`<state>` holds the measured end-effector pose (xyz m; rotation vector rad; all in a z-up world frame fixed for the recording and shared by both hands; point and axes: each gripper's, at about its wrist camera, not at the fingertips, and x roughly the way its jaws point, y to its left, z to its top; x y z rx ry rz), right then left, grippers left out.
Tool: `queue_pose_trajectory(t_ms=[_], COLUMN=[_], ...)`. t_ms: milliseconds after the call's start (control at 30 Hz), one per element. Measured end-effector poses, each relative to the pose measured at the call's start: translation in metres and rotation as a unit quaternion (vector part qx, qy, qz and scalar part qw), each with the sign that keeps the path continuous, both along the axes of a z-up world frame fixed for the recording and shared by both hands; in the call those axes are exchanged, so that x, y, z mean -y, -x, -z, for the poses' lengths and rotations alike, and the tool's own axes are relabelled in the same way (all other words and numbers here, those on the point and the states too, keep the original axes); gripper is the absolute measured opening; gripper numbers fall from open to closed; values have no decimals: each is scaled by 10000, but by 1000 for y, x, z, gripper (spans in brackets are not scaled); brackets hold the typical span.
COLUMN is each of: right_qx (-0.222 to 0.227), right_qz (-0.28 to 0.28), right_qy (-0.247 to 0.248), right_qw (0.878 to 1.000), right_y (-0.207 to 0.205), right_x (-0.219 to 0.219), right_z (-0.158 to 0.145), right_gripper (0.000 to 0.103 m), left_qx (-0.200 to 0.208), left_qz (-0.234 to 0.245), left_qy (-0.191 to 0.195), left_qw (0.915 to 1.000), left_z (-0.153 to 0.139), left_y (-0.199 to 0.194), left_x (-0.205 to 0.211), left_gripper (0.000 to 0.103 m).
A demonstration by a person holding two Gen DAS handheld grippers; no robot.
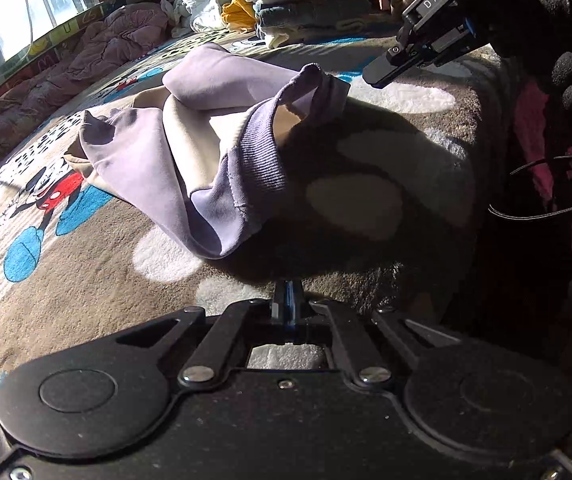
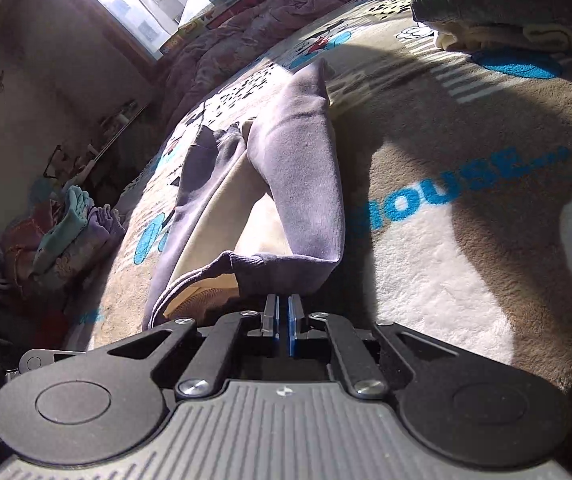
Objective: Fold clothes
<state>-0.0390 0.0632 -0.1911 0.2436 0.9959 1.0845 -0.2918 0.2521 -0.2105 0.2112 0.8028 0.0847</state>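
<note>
A lilac sweatshirt (image 1: 146, 160) with a cream lining lies crumpled and partly heaped up on the cartoon-print blanket (image 1: 86, 280). Its ribbed hem (image 1: 254, 152) faces the camera. My left gripper (image 1: 286, 292) is shut and empty, over the blanket a little short of the garment's near edge. My right gripper (image 1: 374, 76) comes in from the upper right, its tip just beside the sweatshirt's raised edge and apart from it. In the right wrist view the right gripper (image 2: 284, 304) is shut to a thin slit with nothing in it, and the sweatshirt (image 2: 306, 160) starts right past its tips.
A stack of folded clothes (image 1: 310, 4) sits at the far side of the blanket (image 2: 446, 140), also seen as the stack (image 2: 506, 12). A pink quilt (image 1: 118, 36) runs along the window side. More clothes (image 2: 74, 224) are piled off the bed's left edge. A black cable (image 1: 546, 212) hangs at the right.
</note>
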Motion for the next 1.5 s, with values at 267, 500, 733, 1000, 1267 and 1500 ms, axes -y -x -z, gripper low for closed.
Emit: queue_pose_trajectory(t_ms=[267,500,733,1000,1267,1500], right_qx=[218,74,-267,43,232,-145], right_qz=[613,651,605,537,466,574], right_qy=[-125,261,161,-106,16,47], right_qw=[9978,9975,9977,9985,9986,9982], right_y=[-25,-53,-33,-2,28,32], right_x=[-9,-48,-47,-29,7,27], right_z=[-15,11,35,19,15,36], right_gripper=[47,60,25,7,6,20], left_qx=[1188,1561,1583,2218,1719,1981], left_qz=[-1409,-2611,-3127,-3170,-3512,-3457], left_qy=[1450,3196,3836,4062,4041,3880], left_qw=[9721,8974,8544,8278,8269,8311], left_z=[-32,-24,0,-29,-8,-33], left_y=[13,-8,-26,22,43,46], left_x=[-38,-86,-81,-78,-61,-67], left_gripper=[67,64,15,1,1,47])
